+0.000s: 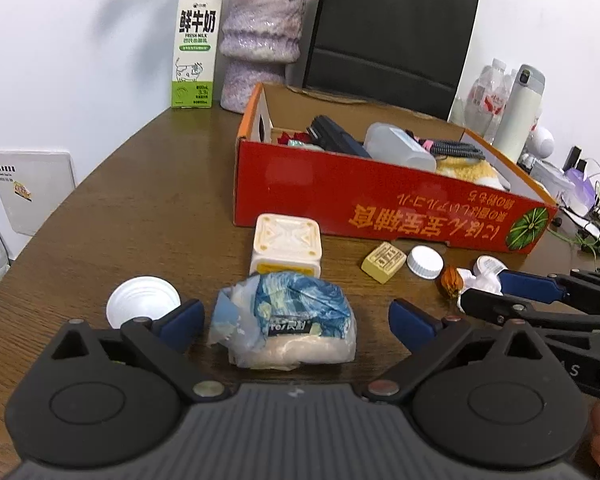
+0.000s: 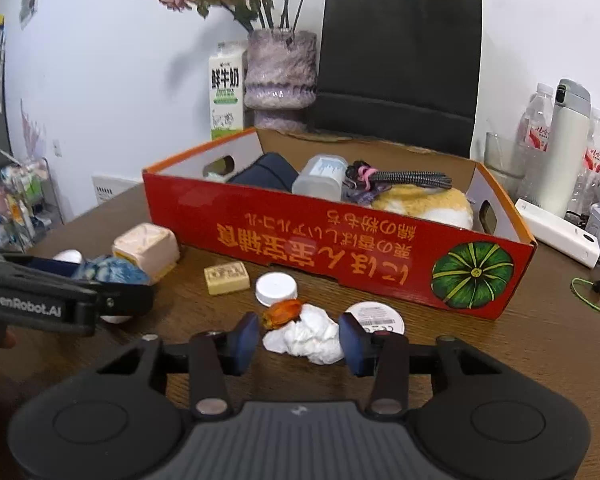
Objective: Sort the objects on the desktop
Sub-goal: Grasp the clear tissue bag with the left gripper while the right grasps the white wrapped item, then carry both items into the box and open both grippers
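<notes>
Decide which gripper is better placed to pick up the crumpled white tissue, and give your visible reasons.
Right. The right gripper already has its fingers on either side of the tissue. The left gripper is open around the blue-and-white packet instead.

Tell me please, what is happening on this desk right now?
A person is sorting desk clutter with two handheld grippers. The left gripper is open around a blue-and-white plastic packet; its fingers do not touch it. The right gripper brackets a crumpled white tissue, its right finger against the tissue's edge, the left one apart. The red cardboard box behind already holds several things.
</notes>
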Motion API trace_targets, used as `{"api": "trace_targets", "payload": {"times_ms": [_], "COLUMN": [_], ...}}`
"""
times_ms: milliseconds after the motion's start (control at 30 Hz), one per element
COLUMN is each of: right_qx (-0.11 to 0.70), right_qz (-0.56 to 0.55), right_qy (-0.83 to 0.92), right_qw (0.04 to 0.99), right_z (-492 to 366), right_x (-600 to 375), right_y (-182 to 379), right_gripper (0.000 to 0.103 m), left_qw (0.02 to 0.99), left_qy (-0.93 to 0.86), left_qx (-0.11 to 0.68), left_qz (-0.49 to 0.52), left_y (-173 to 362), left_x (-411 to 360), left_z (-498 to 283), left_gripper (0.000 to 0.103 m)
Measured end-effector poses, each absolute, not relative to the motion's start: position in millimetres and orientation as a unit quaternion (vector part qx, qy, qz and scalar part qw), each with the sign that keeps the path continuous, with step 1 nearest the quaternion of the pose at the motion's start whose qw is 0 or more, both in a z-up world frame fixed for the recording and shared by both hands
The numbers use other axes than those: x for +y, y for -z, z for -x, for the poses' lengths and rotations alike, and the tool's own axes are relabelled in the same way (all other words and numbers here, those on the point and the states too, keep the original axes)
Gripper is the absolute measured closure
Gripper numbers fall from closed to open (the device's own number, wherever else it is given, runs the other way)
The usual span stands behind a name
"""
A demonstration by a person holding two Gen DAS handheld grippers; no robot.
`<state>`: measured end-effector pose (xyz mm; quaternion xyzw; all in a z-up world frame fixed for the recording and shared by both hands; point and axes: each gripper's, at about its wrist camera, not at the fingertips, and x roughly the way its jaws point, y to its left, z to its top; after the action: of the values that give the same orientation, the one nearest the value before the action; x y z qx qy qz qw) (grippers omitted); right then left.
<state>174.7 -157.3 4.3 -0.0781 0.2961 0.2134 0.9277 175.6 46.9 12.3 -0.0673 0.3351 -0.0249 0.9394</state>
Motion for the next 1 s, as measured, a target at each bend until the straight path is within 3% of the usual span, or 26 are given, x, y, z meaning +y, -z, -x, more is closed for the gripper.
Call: {"api": "trace_targets", "payload": {"times_ms": [133,200,533,1000], "right_qx": [0.311,0.314,0.295,0.252], "right_qz": [0.074,0.060,0.061,0.034], "right_qy": [-0.209,-0.218,-0.213,-0.206], "right_qw": [0.924,0.922,0.929,0.945], "right_z": [-177.3,-177.5,-170.7,-155.1], "right_x": [-159.3,-162.2,-163.1,-180.6], "right_y": [-0.9,-0.8,-3.8,-27.7], "right_gripper": [0.060,0.075,0.083,0.083], "left_qw": [0.941,0.943,0.946,0.961], "left_qy": [0.024,0.020,0.016,0.022], "left_qx": [0.331,0.328,0.323,0.276], "left_qz": [0.064,0.058,0.030,0.027], "left_y": [-11.0,-10.7,-13.4,-31.3], "left_x": [46.2,46.4,44.1,41.3], "left_z": [-174.6,-174.4,-172.2,-134.6], "left_gripper": [0.006,0.013,0.060,0.066]}}
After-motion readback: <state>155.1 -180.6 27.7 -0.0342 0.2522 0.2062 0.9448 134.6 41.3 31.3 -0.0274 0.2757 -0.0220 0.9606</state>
